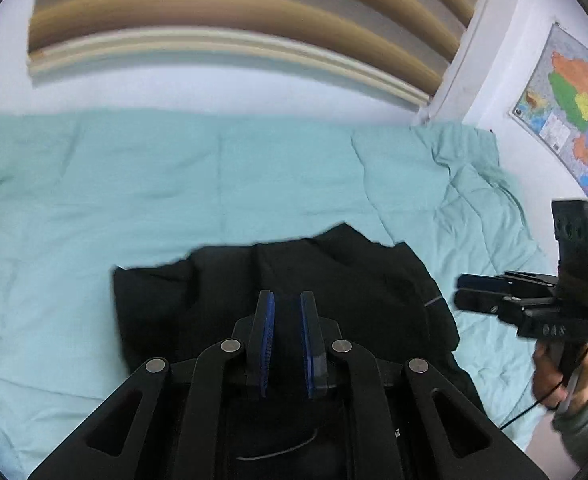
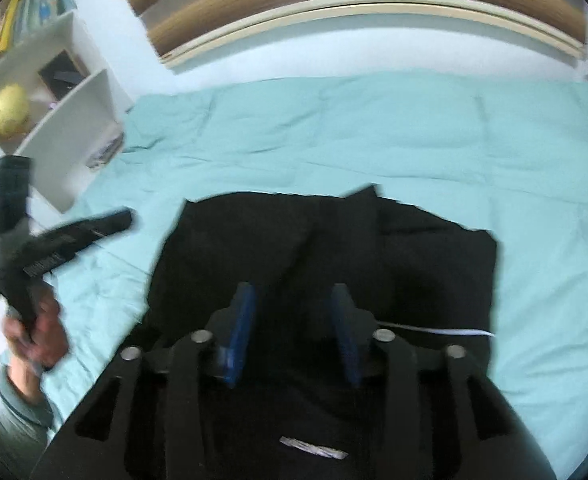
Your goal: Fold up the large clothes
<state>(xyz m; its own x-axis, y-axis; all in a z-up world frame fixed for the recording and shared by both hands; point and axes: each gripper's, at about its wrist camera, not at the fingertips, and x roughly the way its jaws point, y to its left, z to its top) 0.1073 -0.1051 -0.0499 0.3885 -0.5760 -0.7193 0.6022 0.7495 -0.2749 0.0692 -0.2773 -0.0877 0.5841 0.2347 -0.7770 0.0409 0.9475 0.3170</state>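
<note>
Black garment (image 2: 326, 264) lies partly folded, in a rough rectangle, on the pale green quilt (image 1: 173, 184) covering the bed, near its front edge, with a rumpled far hem and a small peak of cloth sticking up. Judged from this, the fold needs tidying or one more pass. The right gripper (image 2: 291, 320) hangs above the cloth with jaws wide apart, holding nothing. The left gripper (image 1: 287, 338) sits over the garment too, jaws parted by a narrow gap, also empty. A good next grasp would pinch two matching corners, lift evenly, and lay edge onto edge without dragging the quilt.
</note>
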